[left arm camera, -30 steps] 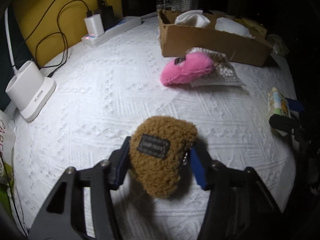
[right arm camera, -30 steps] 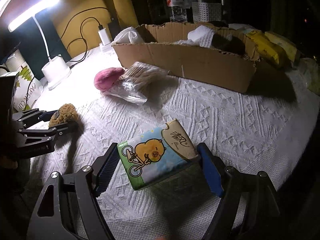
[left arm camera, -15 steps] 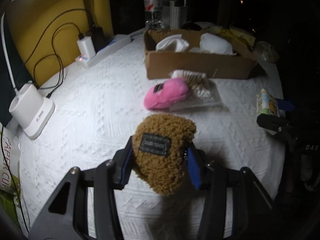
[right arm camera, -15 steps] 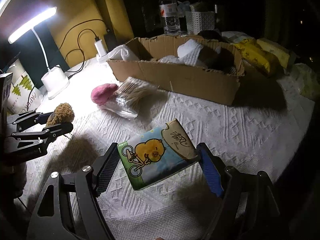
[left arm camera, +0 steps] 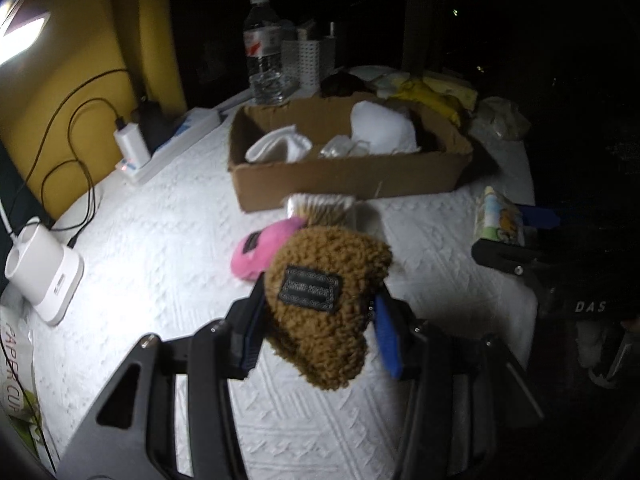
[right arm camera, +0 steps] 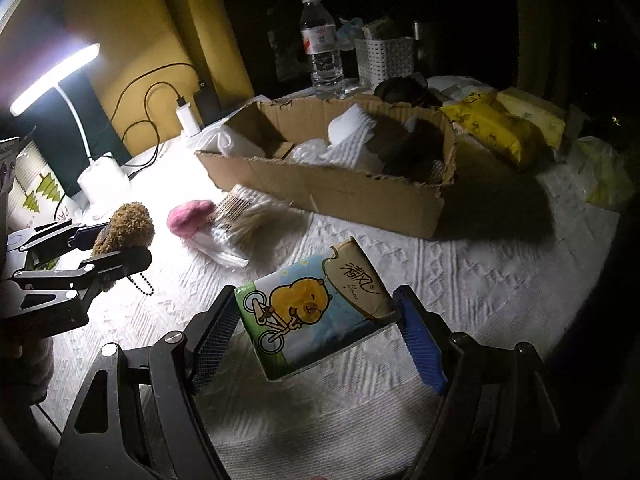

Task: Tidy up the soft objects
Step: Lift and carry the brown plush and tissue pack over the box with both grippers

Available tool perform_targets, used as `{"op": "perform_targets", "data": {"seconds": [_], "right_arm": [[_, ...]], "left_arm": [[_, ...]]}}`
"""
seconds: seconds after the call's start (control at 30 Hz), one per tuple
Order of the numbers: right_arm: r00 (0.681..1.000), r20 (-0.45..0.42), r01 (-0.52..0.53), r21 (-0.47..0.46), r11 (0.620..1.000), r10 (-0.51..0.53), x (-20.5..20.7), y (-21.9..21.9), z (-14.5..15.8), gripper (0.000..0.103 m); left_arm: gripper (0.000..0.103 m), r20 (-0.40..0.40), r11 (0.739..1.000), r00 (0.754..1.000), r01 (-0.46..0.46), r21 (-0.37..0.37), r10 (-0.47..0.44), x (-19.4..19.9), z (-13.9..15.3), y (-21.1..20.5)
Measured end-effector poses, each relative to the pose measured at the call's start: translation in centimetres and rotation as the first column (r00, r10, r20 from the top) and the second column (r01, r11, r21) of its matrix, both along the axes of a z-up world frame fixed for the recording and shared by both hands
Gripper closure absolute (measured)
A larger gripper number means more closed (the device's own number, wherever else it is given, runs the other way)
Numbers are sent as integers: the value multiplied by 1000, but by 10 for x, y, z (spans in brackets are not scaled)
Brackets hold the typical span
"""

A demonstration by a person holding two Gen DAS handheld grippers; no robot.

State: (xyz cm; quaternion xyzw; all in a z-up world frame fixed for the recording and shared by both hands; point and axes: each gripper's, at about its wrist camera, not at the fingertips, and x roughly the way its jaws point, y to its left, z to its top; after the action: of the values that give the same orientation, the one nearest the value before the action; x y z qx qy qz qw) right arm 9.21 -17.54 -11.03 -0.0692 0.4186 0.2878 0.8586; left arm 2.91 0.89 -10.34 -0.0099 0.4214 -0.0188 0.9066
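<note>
Left gripper (left arm camera: 316, 320) grips a brown fleece pouch (left arm camera: 324, 300) above the white counter (left arm camera: 160, 240); right gripper (right arm camera: 316, 334) holds a chick-print tissue pack (right arm camera: 312, 308). Cardboard box (left arm camera: 348, 180) sits ahead w/ room inside. Best: carry both over the rim, then release low.

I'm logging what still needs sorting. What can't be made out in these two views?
- Dark items at the brown cardboard box's right end: shadowed, both views.
- Pink plush pouch: partly behind the fluffy brown pouch, left view.
- Brown pouch's label text: blurred.
</note>
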Motion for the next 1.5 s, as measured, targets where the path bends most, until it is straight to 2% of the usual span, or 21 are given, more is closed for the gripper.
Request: {"op": "perform_targets", "data": {"seconds": [0.83,1.37,1.5], "right_arm": [[999,39,24,18,1000,-25,49,-6,20,22],[998,55,41,18,999,-42,85,-1,28,22],[997,54,45,44,998,-48,96,0,29,22]], "left_arm": [[55,46,997,996,76,-15,-75,68,17,-22],[55,81,998,995,56,-7,-55,117,21,-11],[54,95,999,995,33,-34,-30,128,24,-5]]}}
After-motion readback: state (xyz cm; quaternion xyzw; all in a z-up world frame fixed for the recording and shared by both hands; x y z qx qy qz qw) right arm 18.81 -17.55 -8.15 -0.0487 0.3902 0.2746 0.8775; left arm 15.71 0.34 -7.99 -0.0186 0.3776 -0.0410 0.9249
